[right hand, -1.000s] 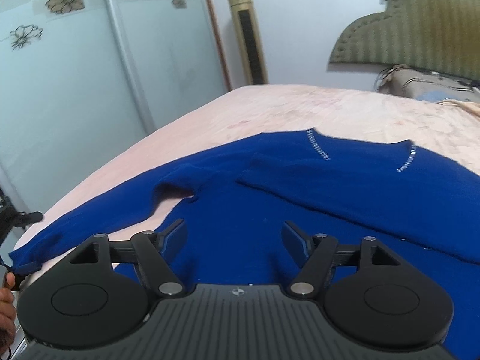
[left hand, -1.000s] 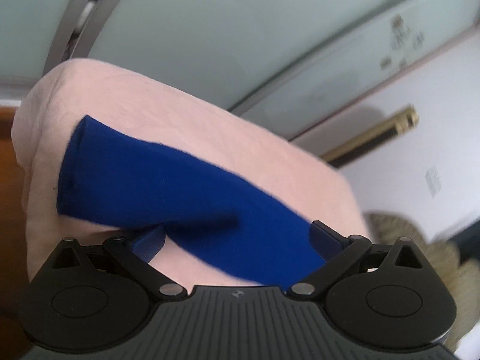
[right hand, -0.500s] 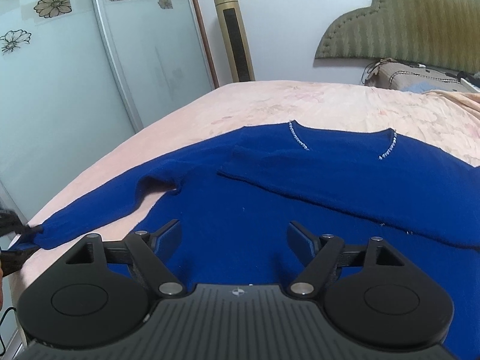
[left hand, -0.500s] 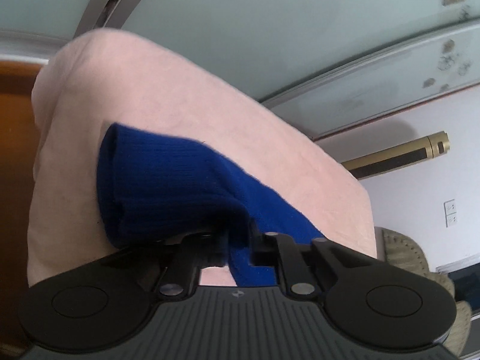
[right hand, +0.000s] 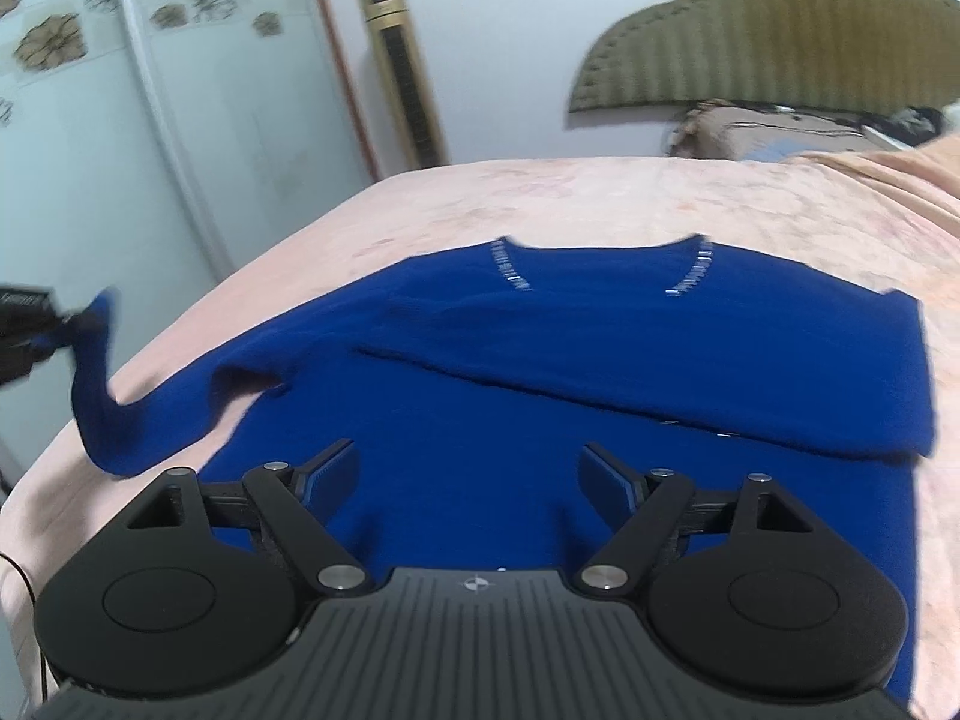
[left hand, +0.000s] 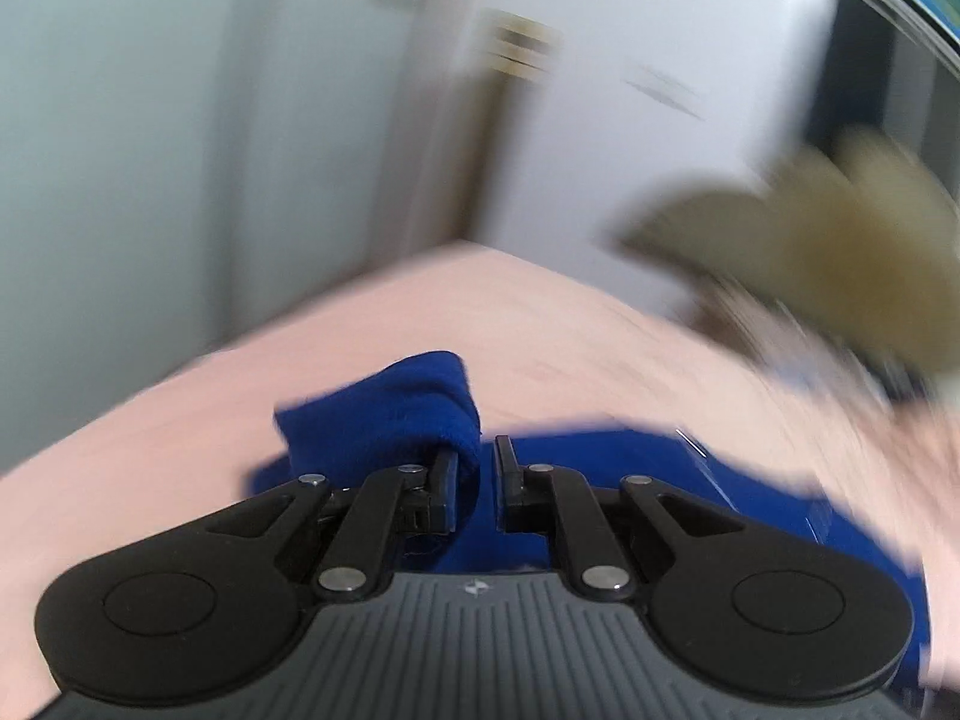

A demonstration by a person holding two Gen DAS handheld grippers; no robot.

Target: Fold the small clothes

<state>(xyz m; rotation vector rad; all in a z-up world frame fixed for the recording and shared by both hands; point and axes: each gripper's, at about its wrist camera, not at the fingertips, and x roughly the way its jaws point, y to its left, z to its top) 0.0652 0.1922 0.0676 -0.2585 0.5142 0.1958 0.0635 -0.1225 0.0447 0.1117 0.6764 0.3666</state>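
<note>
A royal-blue sweater (right hand: 540, 360) with beaded neckline lies flat on the pink bed (right hand: 600, 198); one sleeve is folded across its chest. My left gripper (left hand: 477, 462) is shut on the cuff of the other sleeve (left hand: 384, 414). In the right wrist view that left gripper (right hand: 36, 324) shows at the left edge, holding the sleeve (right hand: 102, 408) lifted off the sheet, the cloth hanging in a curve. My right gripper (right hand: 468, 468) is open just above the sweater's lower body, nothing between its fingers. The left wrist view is motion-blurred.
Frosted wardrobe doors (right hand: 180, 120) with flower prints run along the bed's left side. A gold tower fan (right hand: 402, 72) stands by the far wall. An olive padded headboard (right hand: 780, 30) and a pillow (right hand: 750, 132) lie at the back right. A thin cable (right hand: 24, 588) hangs at the near left.
My left gripper closed on the sleeve cuff, then raised it off the bed's edge and rolled upright while swinging toward the sweater. My right gripper shifted a little over the sweater, still open.
</note>
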